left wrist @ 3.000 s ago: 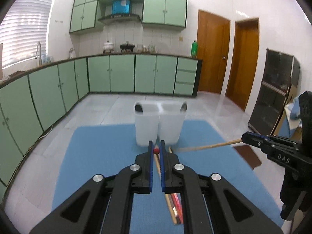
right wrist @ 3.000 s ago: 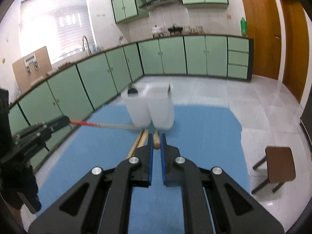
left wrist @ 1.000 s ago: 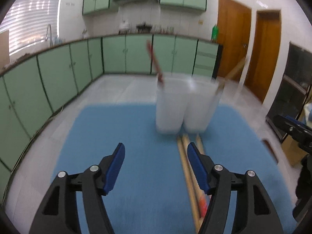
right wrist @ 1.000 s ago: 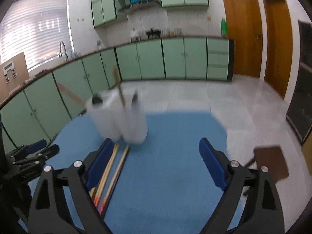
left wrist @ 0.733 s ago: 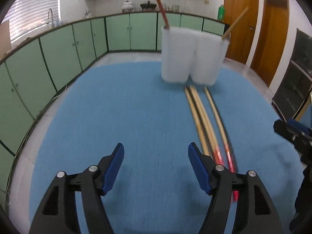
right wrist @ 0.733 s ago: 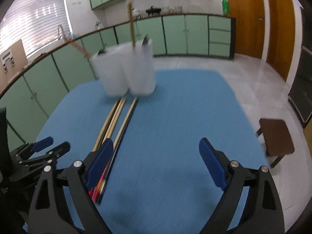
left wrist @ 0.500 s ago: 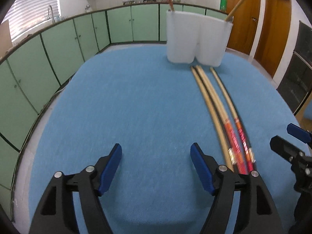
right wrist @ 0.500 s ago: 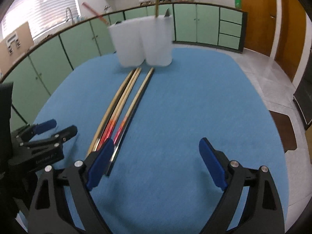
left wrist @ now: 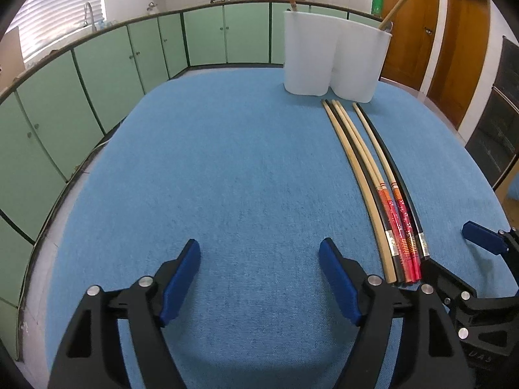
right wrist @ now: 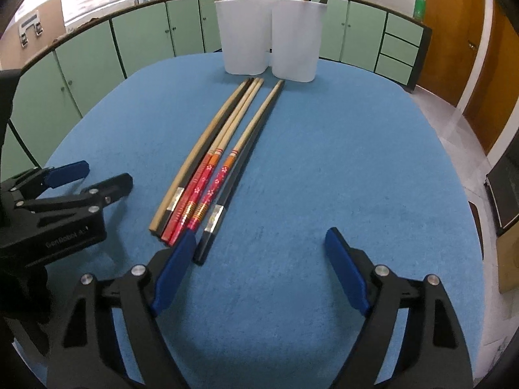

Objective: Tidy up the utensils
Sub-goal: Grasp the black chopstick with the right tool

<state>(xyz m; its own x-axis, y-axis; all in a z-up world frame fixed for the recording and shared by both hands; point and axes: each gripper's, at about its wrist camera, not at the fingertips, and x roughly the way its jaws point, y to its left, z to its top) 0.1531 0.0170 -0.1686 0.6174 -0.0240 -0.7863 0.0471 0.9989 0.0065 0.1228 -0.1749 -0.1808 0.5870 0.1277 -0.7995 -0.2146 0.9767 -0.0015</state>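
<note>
The left gripper [left wrist: 259, 259] stands wide with nothing but blue cloth [left wrist: 227, 168] between its pads; its jaws have just been opening. The right gripper [right wrist: 259, 249] is wide too and empty, its jaws having just been closing a little. Seen from the right wrist, the chopsticks [right wrist: 211, 175] lie in a tight row from about 11 o'clock of that gripper up toward 12, their thin ends just short of the holder [right wrist: 269, 32]. The near end of the black stick lies just beside the right gripper's left pad [right wrist: 175, 265]. From the left wrist the same row sits at 2 o'clock, its butt ends just off the right pad.

The holder is a white twin tub at 12 o'clock; one red stick leans out of its left cup and one tan stick out of its right.

The next pick looks awkward. The sticks touch one another, so a pad set down between them would likely nudge a neighbour and roll it, or the jaws could close on two at once. They lie flat on the cloth, so a shallow close may slide over a stick rather than lift it. Both grippers converge on the same butt ends and could knock together. A stick gripped far from its middle may droop and catch the tub's rim.
</note>
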